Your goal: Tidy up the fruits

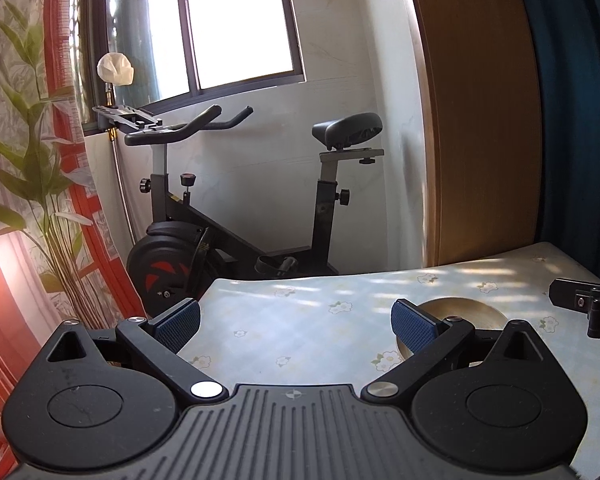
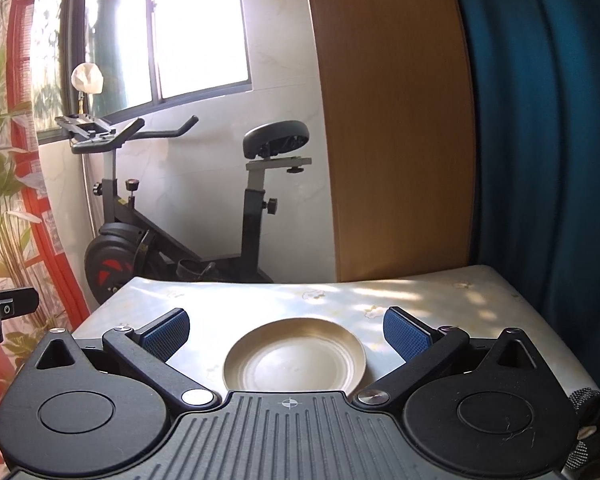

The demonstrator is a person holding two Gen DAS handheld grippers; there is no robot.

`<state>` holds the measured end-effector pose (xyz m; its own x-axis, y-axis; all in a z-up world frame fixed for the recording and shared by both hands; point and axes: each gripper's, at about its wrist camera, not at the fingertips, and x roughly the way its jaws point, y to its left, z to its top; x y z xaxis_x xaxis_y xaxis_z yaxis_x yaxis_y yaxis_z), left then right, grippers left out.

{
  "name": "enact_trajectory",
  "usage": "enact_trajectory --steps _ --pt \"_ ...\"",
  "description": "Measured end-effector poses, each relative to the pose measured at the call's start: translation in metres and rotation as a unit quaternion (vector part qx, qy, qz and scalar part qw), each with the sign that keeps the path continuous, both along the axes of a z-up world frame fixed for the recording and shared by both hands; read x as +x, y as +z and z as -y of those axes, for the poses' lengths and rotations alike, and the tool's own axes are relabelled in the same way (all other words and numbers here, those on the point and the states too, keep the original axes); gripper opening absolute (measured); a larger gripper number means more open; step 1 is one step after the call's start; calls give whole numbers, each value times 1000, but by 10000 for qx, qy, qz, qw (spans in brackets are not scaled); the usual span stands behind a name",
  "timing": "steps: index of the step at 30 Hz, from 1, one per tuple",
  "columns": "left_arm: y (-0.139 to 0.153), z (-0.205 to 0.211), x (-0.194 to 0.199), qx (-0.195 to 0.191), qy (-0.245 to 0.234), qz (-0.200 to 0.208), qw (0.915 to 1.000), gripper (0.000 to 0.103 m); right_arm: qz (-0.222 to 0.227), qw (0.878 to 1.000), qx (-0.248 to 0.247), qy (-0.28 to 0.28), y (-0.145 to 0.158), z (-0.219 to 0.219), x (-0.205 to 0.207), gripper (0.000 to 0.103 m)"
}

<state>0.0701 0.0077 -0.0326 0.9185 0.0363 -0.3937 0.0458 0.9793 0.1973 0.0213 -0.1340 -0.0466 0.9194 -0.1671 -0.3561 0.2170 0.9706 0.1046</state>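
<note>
An empty gold metal plate [image 2: 296, 354] lies on the table with a pale floral cloth [image 2: 440, 300], right between my right gripper's fingers. My right gripper [image 2: 286, 330] is open and empty just above the plate's near side. My left gripper [image 1: 296, 320] is open and empty over the cloth [image 1: 300, 320], to the left of the plate [image 1: 466, 314], which its right finger partly hides. Part of the right gripper [image 1: 580, 304] shows at the right edge of the left wrist view. No fruit is in view.
A black exercise bike [image 1: 228, 220] stands past the table's far edge under a window. A wooden panel [image 2: 396, 120] and a blue curtain [image 2: 548, 140] rise behind the table on the right. A leafy plant [image 1: 32, 160] stands at the left.
</note>
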Motion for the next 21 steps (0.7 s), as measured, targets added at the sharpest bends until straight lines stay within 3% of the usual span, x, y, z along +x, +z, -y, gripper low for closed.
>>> enact_trajectory --steps 4,9,11,14,17,21 --pt "-27 -4 17 -130 161 -170 9996 102 -90 9993 -320 -196 -26 1 11 103" --pt "-51 -3 27 -58 -21 -271 9996 99 -383 9990 90 -226 -63 11 11 103" --pt "-57 -6 30 -238 -160 -330 9990 99 -329 9991 104 -264 -76 12 10 103" --pt "-64 -10 32 -550 -337 -493 9967 98 -593 9981 75 -180 -94 10 9 103" --pt "-75 -10 32 -613 -411 -654 9951 90 -685 9975 153 -58 -105 5 9 103" --pt "-94 -4 31 -381 -363 -806 9954 89 -919 9948 -430 -125 -116 -13 14 103"
